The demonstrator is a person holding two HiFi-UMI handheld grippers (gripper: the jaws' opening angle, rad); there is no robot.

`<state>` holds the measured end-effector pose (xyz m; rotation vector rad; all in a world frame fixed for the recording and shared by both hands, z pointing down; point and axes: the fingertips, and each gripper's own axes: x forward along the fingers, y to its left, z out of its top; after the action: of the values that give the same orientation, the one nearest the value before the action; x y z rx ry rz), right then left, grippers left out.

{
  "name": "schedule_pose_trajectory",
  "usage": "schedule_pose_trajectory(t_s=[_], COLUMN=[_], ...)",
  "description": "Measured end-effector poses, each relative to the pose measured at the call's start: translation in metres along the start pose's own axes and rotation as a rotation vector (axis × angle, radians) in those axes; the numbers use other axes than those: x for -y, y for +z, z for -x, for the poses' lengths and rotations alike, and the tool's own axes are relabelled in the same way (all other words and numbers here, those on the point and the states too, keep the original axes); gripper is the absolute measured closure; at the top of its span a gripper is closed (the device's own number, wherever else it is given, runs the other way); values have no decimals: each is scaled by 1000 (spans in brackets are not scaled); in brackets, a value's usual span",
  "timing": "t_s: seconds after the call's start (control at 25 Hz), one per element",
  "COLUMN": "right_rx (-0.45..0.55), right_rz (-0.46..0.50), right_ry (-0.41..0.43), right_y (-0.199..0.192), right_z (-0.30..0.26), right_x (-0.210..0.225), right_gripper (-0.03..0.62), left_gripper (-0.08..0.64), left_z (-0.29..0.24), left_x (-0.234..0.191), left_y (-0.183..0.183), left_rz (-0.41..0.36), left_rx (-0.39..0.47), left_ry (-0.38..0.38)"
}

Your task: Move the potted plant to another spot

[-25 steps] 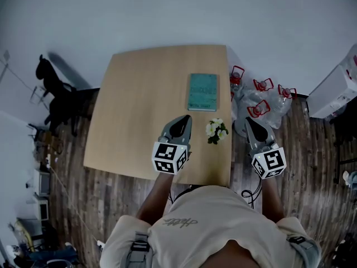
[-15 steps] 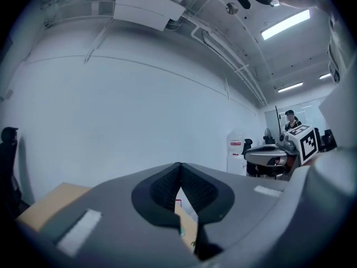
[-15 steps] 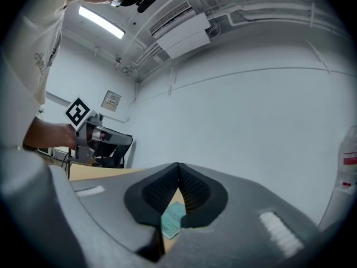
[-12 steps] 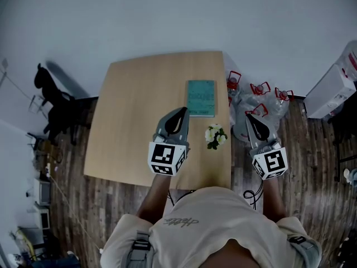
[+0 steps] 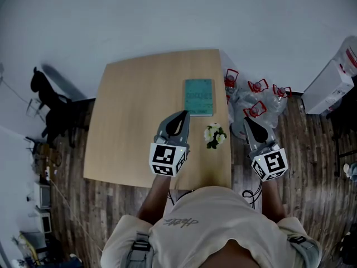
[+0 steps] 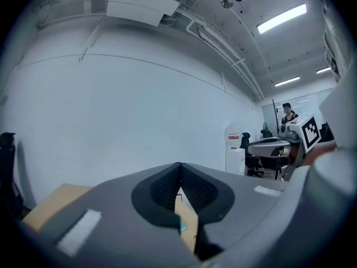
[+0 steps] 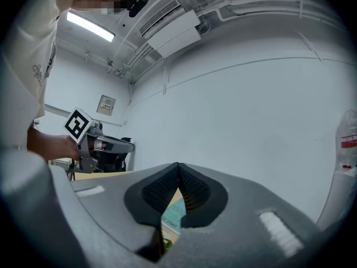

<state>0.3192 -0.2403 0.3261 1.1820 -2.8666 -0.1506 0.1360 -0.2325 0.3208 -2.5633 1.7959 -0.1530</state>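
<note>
Grippers number two: the left gripper (image 5: 182,116) hovers over the wooden table (image 5: 139,110), the right gripper (image 5: 247,121) just off its right edge, each with jaws pressed together on nothing. One potted plant (image 5: 215,135) stands between them near that edge, one teal book (image 5: 199,97) beyond it. Perhaps four clear jugs (image 5: 256,100) sit on the floor.

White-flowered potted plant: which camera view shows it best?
The head view: the white-flowered potted plant stands whole on the light wooden table. The left gripper view misses it; the right gripper view shows at most a green sliver.
</note>
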Motion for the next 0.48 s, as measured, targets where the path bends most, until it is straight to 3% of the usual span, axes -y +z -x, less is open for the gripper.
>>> schedule_pose_trajectory(t_s=[0.48], right_rx=[-13], right_rz=[10], right_ry=[14], right_y=[-3], right_z=[0], right_x=[-8], right_gripper=[591], left_gripper=[546], left_z=[14], left_x=[-14], left_y=[-18], left_rz=[45], left_rx=[-14], left_ry=[40])
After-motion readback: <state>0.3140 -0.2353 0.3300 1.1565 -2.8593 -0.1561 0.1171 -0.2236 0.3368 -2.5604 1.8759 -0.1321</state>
